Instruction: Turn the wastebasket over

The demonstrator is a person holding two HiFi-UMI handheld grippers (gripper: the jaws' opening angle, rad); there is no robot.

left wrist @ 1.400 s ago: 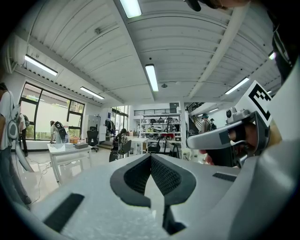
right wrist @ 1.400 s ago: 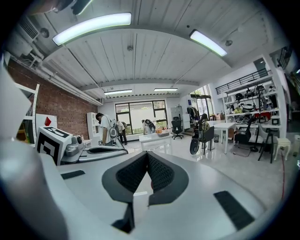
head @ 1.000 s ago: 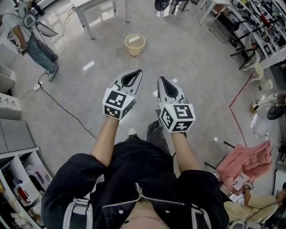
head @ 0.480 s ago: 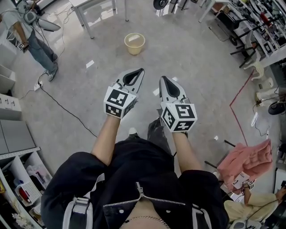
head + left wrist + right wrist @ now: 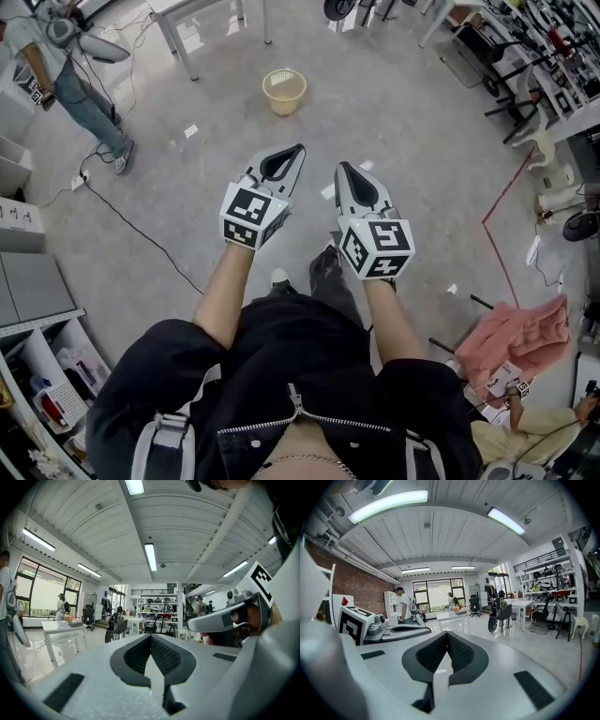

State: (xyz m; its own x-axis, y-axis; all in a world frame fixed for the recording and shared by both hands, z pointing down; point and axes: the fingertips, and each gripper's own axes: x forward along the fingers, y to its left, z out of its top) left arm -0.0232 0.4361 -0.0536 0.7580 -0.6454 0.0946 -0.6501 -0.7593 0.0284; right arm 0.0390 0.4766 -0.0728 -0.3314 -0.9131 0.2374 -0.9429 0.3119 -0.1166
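— Starting with the head view: where is the wastebasket (image 5: 284, 90) sitting?

— It is standing on the grey floor (image 5: 403, 122), well ahead of the person and well apart from both tools. It is resting on its base with its long axis running straight up and its open mouth facing the ceiling, so the slatted inside wall is showing.

— And the tools?

— The person is holding the left gripper (image 5: 294, 152) and the right gripper (image 5: 341, 170) side by side at about waist level, with both noses pointing forward toward the wastebasket. A bystander (image 5: 70, 80) is standing at the upper left, and a pink cloth (image 5: 520, 337) is lying at the lower right.

— What is the left gripper view giving?

— Its jaws are lying pressed together, the dark ribbed pads meeting at the tip with nothing between them. The camera is looking level across the room at a white table (image 5: 63, 627), and the right gripper is showing at the right edge.

— And the right gripper view?

— The same: its pads are meeting at the tip and pinching nothing. The left gripper is poking in from the left, and an office chair (image 5: 502, 613) is standing beyond it.
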